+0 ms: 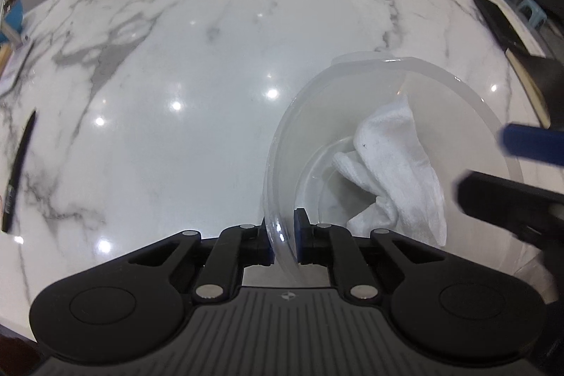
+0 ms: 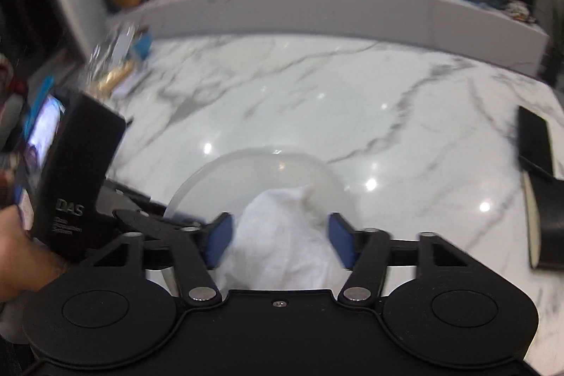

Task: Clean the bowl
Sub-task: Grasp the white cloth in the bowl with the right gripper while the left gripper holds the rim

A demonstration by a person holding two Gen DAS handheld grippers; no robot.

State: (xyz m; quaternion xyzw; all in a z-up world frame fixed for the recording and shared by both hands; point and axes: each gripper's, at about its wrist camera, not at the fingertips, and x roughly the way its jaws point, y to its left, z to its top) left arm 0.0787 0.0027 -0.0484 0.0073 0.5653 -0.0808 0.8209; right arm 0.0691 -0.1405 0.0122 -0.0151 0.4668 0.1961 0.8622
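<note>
A clear plastic bowl [image 1: 303, 115] is tilted on the white marble table [image 1: 211, 59], its opening facing right. My left gripper [image 1: 283, 235] is shut on the bowl's near rim, one pad inside and one outside. A crumpled white cloth [image 1: 394, 164] lies inside the bowl. My right gripper [image 1: 507, 171] comes in from the right, blurred, its fingers apart just beyond the cloth. In the right wrist view the right gripper [image 2: 280, 240] stands open over the cloth [image 2: 282, 199] and the bowl [image 2: 253, 164], with the left gripper's body [image 2: 77, 164] and a hand [image 2: 21, 252] at left.
A black pen [image 1: 17, 171] lies near the table's left edge. A dark notebook [image 2: 543, 171] sits at the right edge. Packets and a blue box [image 2: 141, 44] crowd the far left corner. A low white ledge with clutter [image 2: 317, 6] runs behind the table.
</note>
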